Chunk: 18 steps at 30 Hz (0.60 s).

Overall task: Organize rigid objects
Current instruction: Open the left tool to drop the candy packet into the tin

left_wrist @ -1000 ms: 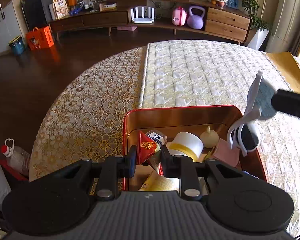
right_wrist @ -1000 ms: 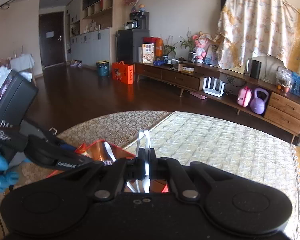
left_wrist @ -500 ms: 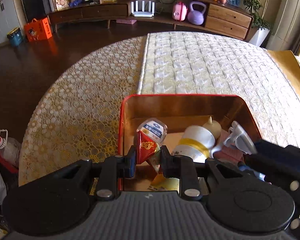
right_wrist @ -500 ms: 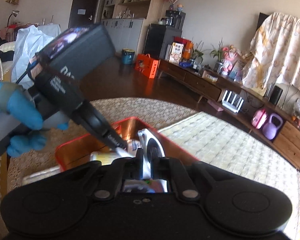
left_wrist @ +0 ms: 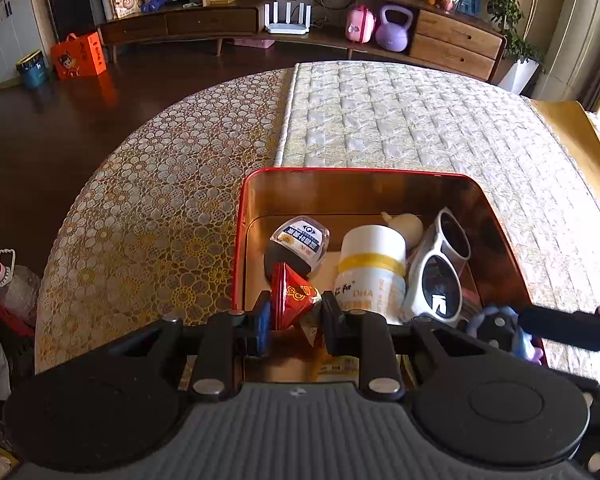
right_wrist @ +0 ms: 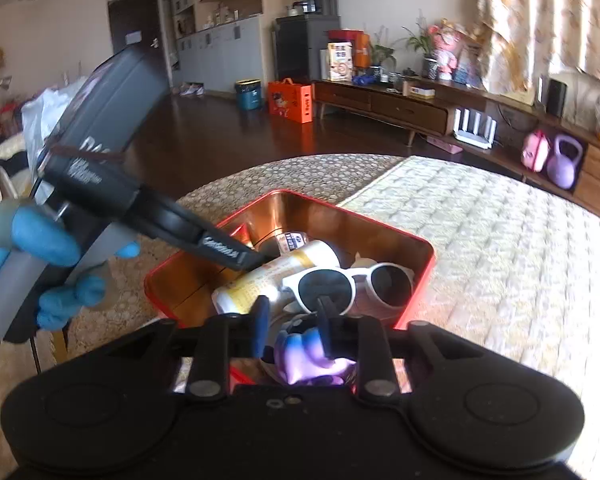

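A red tin box (left_wrist: 360,170) with a copper inside stands on the table. White sunglasses (right_wrist: 328,286) lie in it against the right wall, beside a white bottle with a yellow band (left_wrist: 372,264) and a small blue-labelled bottle (left_wrist: 300,240). My right gripper (right_wrist: 293,320) hovers over the box's near edge with its jaws opening. Its pads touch nothing; the sunglasses lie just past the tips and a purple toy (right_wrist: 308,356) sits below. My left gripper (left_wrist: 296,322) is shut on a red packet (left_wrist: 292,298) above the box's near left part.
The round table wears a gold lace cloth (left_wrist: 148,208) and a quilted cream runner (left_wrist: 400,120); dark floor lies beyond its left edge. A hand in a blue glove (right_wrist: 40,236) holds the left gripper. A plastic bottle with a red cap (left_wrist: 12,284) stands low at the left.
My right gripper carried the white sunglasses down into the box, and its jaws parted and let them go. My left gripper kept its hold on the red packet.
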Each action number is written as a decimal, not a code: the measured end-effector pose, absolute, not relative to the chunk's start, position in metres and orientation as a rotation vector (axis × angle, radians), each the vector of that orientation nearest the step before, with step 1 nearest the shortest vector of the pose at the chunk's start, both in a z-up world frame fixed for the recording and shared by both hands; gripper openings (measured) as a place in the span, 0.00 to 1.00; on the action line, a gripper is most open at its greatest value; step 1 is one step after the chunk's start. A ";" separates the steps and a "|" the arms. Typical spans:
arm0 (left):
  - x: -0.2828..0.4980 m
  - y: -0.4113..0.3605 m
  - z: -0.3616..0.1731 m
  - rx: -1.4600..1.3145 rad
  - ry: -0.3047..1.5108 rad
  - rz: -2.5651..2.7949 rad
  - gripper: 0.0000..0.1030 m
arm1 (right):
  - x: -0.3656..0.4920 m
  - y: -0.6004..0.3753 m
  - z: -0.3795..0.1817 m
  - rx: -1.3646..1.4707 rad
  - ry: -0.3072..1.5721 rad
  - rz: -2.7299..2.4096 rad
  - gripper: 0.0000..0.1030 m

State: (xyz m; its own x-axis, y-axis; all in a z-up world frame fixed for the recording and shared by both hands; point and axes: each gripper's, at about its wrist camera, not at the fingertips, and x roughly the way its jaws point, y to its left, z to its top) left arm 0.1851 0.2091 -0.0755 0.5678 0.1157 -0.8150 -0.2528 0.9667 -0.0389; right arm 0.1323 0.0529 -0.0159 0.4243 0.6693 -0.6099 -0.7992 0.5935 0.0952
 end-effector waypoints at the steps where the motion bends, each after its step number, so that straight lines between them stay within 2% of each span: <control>1: 0.183 0.208 -0.074 -0.155 0.943 0.220 0.24 | 0.132 0.050 -0.015 -0.208 0.661 0.925 0.28; 10: 0.160 0.200 -0.064 -0.140 0.911 0.204 0.25 | 0.133 0.035 -0.006 -0.102 0.679 0.891 0.38; 18: 0.136 0.191 -0.050 -0.155 0.861 0.182 0.26 | 0.124 0.027 0.004 -0.058 0.655 0.886 0.52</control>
State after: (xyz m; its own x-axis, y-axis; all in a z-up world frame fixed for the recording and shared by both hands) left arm 0.1362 0.1907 -0.0499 0.6377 0.0964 -0.7642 -0.2215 0.9732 -0.0622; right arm 0.1245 0.0269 0.0042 0.4523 0.6994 -0.5534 -0.7340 0.6444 0.2146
